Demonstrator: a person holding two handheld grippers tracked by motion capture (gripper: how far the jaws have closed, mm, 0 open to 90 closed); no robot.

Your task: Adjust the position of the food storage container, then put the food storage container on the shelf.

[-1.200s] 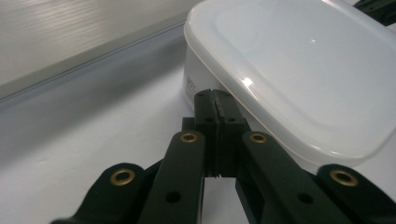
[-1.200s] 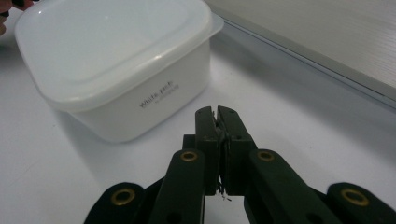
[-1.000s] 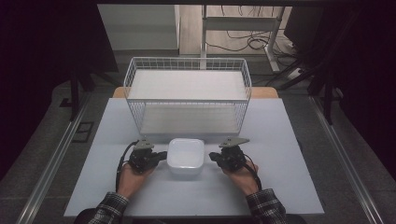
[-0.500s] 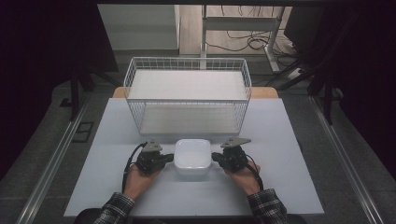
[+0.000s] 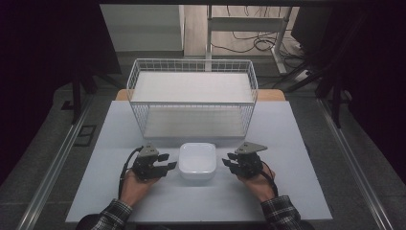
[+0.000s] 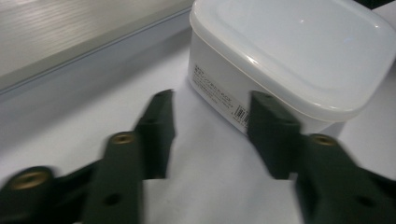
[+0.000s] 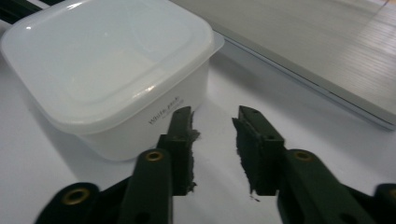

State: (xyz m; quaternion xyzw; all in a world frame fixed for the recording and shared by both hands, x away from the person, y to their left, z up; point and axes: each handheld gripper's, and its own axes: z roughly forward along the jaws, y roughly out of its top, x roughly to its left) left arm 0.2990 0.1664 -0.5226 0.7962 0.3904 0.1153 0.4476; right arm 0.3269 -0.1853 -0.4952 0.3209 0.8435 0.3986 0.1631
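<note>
A white lidded plastic container (image 5: 197,160) sits on the pale table (image 5: 297,143), just in front of the wire basket. My left gripper (image 5: 167,162) lies to its left, jaws pointing at its side, a small gap away. My right gripper (image 5: 226,161) mirrors it on the right side. Both sets of jaws have just been opening, and nothing is between either pair. In the left gripper view, the container (image 6: 289,51) shows its labelled wall beyond the parted left gripper (image 6: 211,100). In the right gripper view, the container (image 7: 107,60) stands left of the open right gripper (image 7: 215,114).
A white wire basket (image 5: 191,63) with a white floor stands at the back middle of the table. The person's hands and plaid sleeves (image 5: 112,215) rest near the front edge. Dark floor, rails and cables surround the table.
The container has shifted slightly right between the grippers. Both grippers, earlier shut and against its sides, now stand a little off it with their jaws parted.
</note>
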